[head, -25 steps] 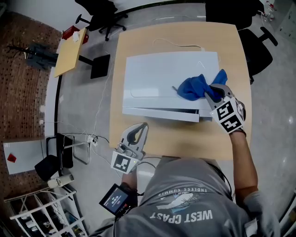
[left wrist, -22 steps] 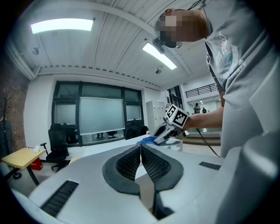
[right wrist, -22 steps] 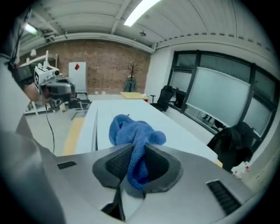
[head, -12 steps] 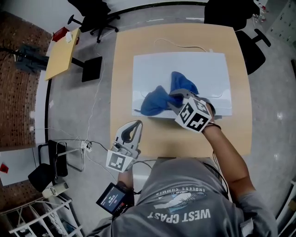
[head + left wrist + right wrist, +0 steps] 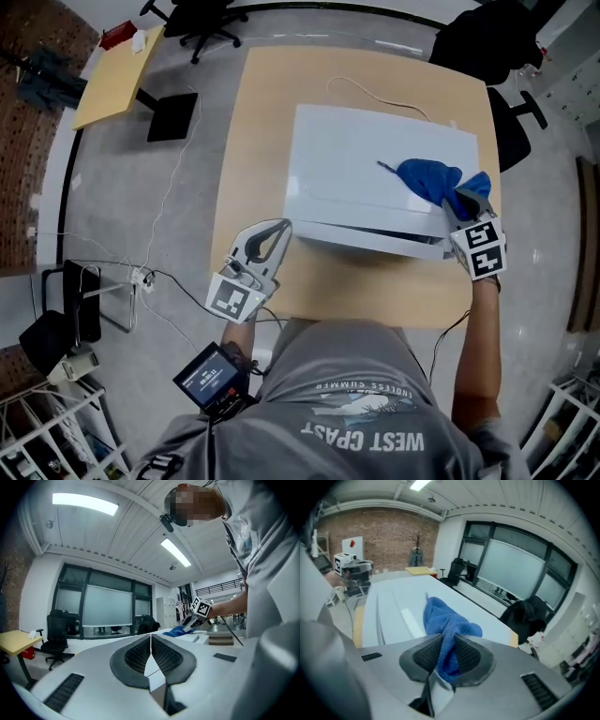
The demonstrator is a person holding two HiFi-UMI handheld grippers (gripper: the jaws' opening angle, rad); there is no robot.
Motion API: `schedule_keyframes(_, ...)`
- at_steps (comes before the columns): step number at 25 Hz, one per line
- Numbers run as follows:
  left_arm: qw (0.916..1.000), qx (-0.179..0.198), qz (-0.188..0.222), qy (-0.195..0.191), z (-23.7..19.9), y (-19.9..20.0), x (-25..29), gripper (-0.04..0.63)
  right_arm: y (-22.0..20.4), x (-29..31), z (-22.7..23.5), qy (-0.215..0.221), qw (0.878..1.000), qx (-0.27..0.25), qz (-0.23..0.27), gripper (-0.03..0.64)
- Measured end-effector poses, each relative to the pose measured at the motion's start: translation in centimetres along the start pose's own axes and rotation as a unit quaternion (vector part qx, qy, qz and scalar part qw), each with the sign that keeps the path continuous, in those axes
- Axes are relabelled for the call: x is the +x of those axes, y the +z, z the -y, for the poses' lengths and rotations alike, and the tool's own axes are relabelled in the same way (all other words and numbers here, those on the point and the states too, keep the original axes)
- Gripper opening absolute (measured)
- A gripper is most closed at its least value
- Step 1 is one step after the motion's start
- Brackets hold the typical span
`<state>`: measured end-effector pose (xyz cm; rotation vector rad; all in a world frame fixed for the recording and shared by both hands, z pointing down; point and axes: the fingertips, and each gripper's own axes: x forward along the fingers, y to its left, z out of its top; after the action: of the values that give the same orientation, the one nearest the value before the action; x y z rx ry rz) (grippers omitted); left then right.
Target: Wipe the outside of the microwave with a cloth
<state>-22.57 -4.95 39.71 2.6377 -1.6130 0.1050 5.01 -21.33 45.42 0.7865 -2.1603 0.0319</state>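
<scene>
A white microwave (image 5: 356, 159) stands on a wooden table (image 5: 267, 122). A blue cloth (image 5: 427, 180) lies bunched on the right part of its top. My right gripper (image 5: 462, 206) is shut on the cloth's near end at the front right corner; its jaws have just been closing further on the fabric. In the right gripper view the cloth (image 5: 445, 620) runs from between the pads out over the white top (image 5: 389, 606). My left gripper (image 5: 275, 229) hovers at the microwave's front left corner, shut and holding nothing. The left gripper view shows its pads (image 5: 159, 656) meeting.
A white cable (image 5: 375, 94) runs behind the microwave. Black office chairs (image 5: 487, 42) stand beyond the table's far right corner. A small yellow table (image 5: 117, 80) is at the far left. Cables and a power strip (image 5: 141, 277) lie on the floor at left.
The right gripper dragged the cloth left across the microwave's top, then back to the right end. The left gripper stayed by the front left corner.
</scene>
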Motion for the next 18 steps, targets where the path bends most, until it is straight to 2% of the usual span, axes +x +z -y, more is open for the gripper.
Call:
schedule_keyframes(3, 0.9992, -0.010, 0.028, 0.027, -3.0, 0.3, -0.3, 0.023, 7.3, 3.2, -10.0, 0.103, 0.992, -0.061, 0.047, 0.084)
schedule_keyframes(6, 0.9979, -0.023, 0.040, 0.045, -5.1, -0.2, -0.4, 0.023, 13.6, 4.7, -20.2, 0.211, 0.962, -0.153, 0.079, 0.084)
schedule_keyframes(8, 0.9972, -0.029, 0.042, 0.054, -6.1, -0.7, -0.6, 0.023, 15.2, 5.1, -24.5, 0.256, 0.940, -0.211, 0.082, 0.084)
schedule_keyframes(10, 0.9953, -0.042, 0.047, 0.073, -6.3, -1.6, -1.0, 0.023, 14.8, 5.4, -24.8, 0.267, 0.926, -0.259, 0.068, 0.084)
schedule_keyframes(11, 0.9941, -0.050, 0.049, 0.083, -6.5, -2.1, -1.6, 0.023, 14.5, 5.8, -23.7, 0.258, 0.925, -0.272, 0.054, 0.083)
schedule_keyframes(13, 0.9917, -0.064, 0.050, 0.100, -7.6, -3.5, -3.3, 0.023, 15.4, 7.6, -20.9, 0.212, 0.929, -0.302, 0.023, 0.084)
schedule_keyframes(14, 0.9900, -0.073, 0.049, 0.110, -8.1, -4.3, -4.3, 0.023, 16.7, 8.7, -19.9, 0.190, 0.925, -0.329, 0.013, 0.084)
schedule_keyframes(15, 0.9877, -0.084, 0.048, 0.122, -8.5, -5.1, -5.3, 0.023, 18.4, 9.8, -19.8, 0.179, 0.914, -0.363, 0.010, 0.084)
schedule_keyframes(16, 0.9851, -0.095, 0.048, 0.135, -8.9, -5.9, -6.1, 0.023, 20.0, 10.8, -20.5, 0.185, 0.898, -0.400, 0.012, 0.084)
schedule_keyframes(18, 0.9805, -0.113, 0.048, 0.153, -9.7, -6.9, -7.6, 0.023, 22.1, 12.8, -24.1, 0.234, 0.854, -0.465, 0.005, 0.084)
